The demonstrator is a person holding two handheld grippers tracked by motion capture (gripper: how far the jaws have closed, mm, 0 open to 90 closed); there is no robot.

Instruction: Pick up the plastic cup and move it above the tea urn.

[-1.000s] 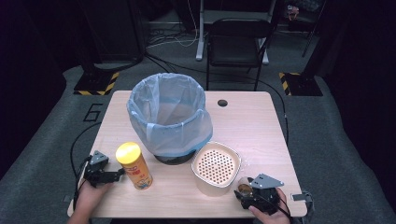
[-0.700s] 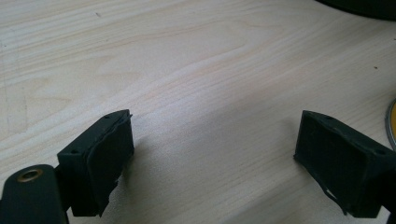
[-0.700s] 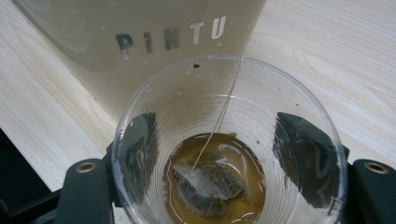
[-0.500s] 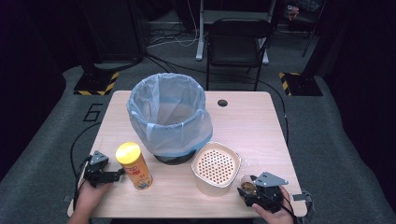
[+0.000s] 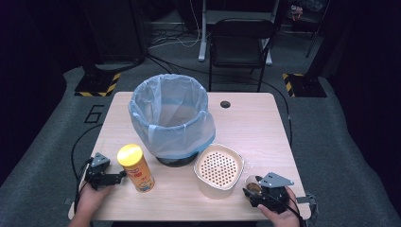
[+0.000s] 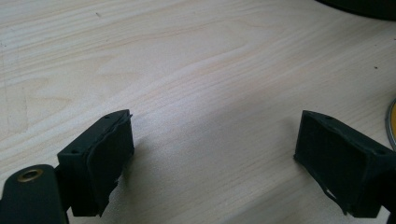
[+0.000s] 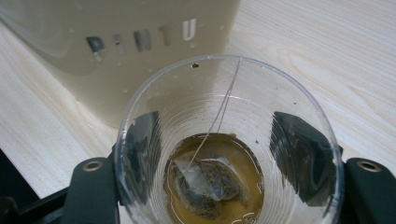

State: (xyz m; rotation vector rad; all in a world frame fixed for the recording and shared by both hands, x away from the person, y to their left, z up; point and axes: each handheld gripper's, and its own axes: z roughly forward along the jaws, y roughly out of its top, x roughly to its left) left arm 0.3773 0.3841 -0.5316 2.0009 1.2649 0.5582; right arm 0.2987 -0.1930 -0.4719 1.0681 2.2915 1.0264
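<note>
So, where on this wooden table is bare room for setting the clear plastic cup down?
Bare: the far right of the wooden table, beyond the cream strainer box. Crowded: the near edge around the yellow-lidded can and lined bin.

Bare table (image 5: 255,123) lies open at two o'clock; the lined bin (image 5: 171,118), chip canister (image 5: 136,167) and strainer box (image 5: 218,169) block the centre.

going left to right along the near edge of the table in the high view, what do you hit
Left black two-jaw gripper → yellow-lidded cylindrical snack can → cream square container with a perforated insert → clear plastic cup with a tea bag in brown liquid → right black two-jaw gripper, its jaws around that cup.
</note>
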